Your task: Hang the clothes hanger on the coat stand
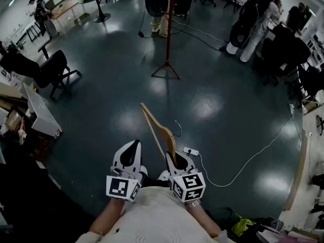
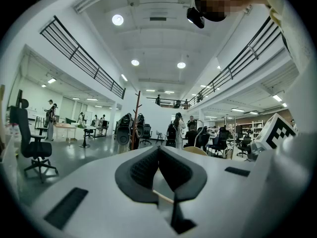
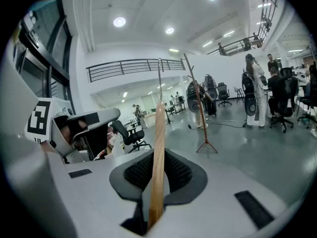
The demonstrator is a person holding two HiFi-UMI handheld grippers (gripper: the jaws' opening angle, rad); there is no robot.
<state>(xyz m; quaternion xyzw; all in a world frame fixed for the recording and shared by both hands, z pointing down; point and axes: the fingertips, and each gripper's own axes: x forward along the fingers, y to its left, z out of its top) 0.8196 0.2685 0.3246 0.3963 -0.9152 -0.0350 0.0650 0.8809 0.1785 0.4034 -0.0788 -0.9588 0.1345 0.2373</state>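
The right tongs (image 3: 157, 168) are clamped on the wooden clothes hanger (image 3: 158, 133). In the right gripper view its pale brown arm stands up between the dark ribbed pads (image 3: 181, 172) and reaches toward 12 o'clock. In the head view the same tongs (image 1: 173, 159) hold the hanger (image 1: 156, 128) by its lower part. The wood slants away toward 11 o'clock, and a thin wire hook (image 1: 178, 127) curls off at its 1 o'clock side. The hanger is carried in the air above the dark glossy floor (image 1: 228, 110).

The left tongs (image 2: 158, 151) are together, their pads meeting at a point with nothing gripped between them. In the head view they (image 1: 134, 145) sit just beside the right pair, at its 9 o'clock.

Close to the right tongs, at 2 o'clock, a white power strip (image 1: 190, 151) lies on the floor, and its white cable (image 1: 253, 158) loops off toward 3 o'clock.

The coat stand (image 1: 168, 29), a reddish pole on splayed feet (image 1: 166, 71), is at 12 o'clock, well apart from the hanger. It shows again in the right gripper view (image 3: 198, 108) and in the left gripper view (image 2: 135, 118). A black office chair (image 1: 50, 70) stands at 10 o'clock, and people (image 1: 258, 24) gather by desks at 1 o'clock.
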